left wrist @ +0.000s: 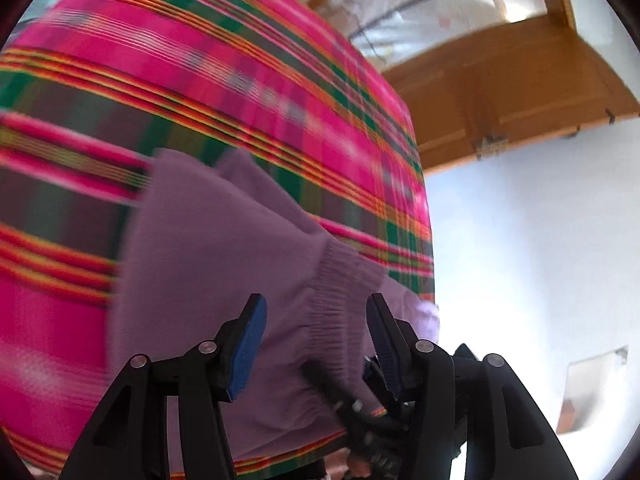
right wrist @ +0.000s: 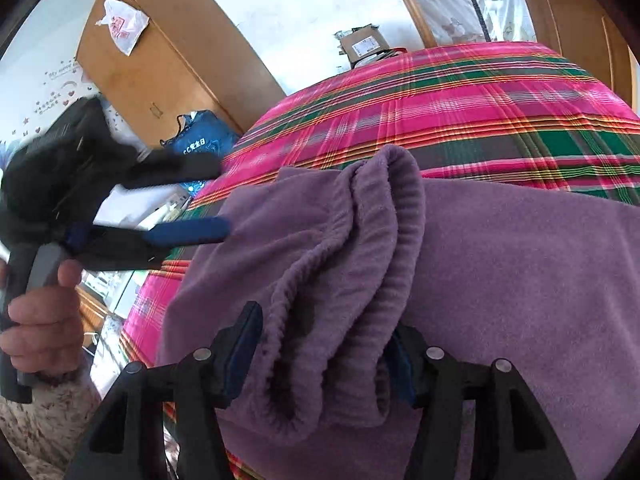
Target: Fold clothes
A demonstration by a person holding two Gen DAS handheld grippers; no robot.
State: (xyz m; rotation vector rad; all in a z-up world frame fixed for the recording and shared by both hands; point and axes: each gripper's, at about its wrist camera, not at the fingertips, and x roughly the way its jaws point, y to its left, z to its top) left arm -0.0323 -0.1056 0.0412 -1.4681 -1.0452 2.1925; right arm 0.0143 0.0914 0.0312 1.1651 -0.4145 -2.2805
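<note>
Purple fleece garment (right wrist: 500, 280) lies spread on the pink-and-green plaid bed (right wrist: 460, 92), its ribbed, gathered band (right wrist: 360, 264) bunched in folds near the bed's edge, in a bedroom with a wooden wardrobe (right wrist: 168, 60) behind.

Your right gripper (right wrist: 320, 344) straddles that bunched band: the fingers stand apart on either side of the fleece, with the band running away from you between them. They are spread, not clamped; whether the pads are pressing the cloth on the far side is hard to judge, since the fleece covers most of the right-hand pad.

Your left gripper (left wrist: 316, 344) hovers over another ribbed edge (left wrist: 340, 288) of the same garment, fingers likewise parted with nothing pinched. In the right wrist view it shows as a blurred shape (right wrist: 188, 208) at the bed's edge, held in your left hand (right wrist: 44, 320), its fingers pointing in toward the garment from the side.

The relation that matters: the band's long axis runs roughly fore-and-aft along your right fingers, and the bulk of the garment lies to the right of them. The right gripper is the nearer, already around the fabric; the left sits just off the garment's near edge. The left view is motion-smeared, so the cloth's outline there is uncertain.
</note>
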